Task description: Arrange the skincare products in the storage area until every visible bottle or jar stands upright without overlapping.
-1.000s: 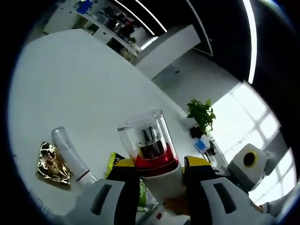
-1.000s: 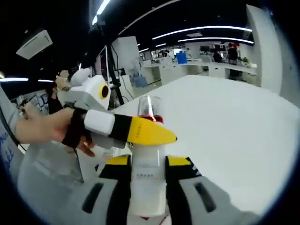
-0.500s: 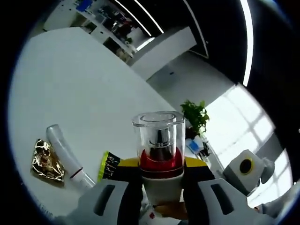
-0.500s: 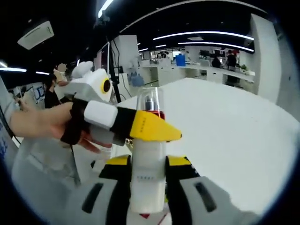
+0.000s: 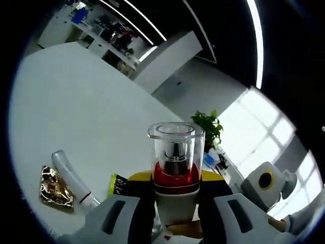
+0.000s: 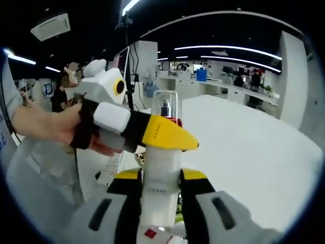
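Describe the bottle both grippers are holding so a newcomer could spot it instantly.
Above the white table, the left gripper and right gripper clamp one upright pump bottle. It has a white body, a red collar and a clear cap over a metal pump, unlike the lying tube and gold sachet.

left claw (image 5: 175, 190): two pale grey moulded shells, each with a dark oval recess; black inner faces capped with yellow tips
right claw (image 6: 161, 190): same build, grey shells, dark slots, black jaws topped in yellow
left claw from the side (image 6: 170, 138): white block, black band, yellow wedge tip, white housing behind
hand (image 6: 66, 127): black strap across it
sleeve (image 6: 35, 178): light grey fabric
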A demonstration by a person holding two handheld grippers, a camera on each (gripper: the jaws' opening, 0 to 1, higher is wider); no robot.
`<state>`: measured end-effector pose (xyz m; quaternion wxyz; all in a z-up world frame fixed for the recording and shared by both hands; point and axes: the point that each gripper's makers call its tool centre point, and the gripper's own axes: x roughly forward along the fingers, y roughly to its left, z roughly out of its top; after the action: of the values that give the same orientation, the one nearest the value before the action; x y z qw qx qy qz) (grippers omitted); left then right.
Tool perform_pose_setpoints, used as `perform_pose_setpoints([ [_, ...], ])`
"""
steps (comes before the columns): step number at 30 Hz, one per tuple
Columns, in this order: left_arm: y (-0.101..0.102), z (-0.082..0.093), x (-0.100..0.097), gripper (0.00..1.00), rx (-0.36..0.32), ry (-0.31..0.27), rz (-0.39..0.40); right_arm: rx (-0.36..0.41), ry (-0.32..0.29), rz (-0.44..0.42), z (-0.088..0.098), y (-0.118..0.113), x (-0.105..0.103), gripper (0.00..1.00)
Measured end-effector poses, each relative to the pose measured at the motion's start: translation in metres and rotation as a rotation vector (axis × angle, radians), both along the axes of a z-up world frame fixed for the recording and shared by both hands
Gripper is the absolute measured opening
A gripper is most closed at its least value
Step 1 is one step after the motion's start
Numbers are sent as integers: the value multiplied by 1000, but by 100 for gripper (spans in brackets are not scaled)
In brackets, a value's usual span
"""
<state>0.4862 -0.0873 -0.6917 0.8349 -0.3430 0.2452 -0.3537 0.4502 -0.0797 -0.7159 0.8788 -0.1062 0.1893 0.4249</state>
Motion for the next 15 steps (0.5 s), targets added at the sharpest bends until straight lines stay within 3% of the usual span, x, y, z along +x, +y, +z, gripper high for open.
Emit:
perform_pose_setpoints([
  [7, 10, 9, 1, 27, 34, -57, -2, -22, 23, 21, -4, -13, -8, 37],
  [15, 13, 18, -5, 27, 103, -141, -56, -145, 105, 135, -33, -29, -34, 37],
])
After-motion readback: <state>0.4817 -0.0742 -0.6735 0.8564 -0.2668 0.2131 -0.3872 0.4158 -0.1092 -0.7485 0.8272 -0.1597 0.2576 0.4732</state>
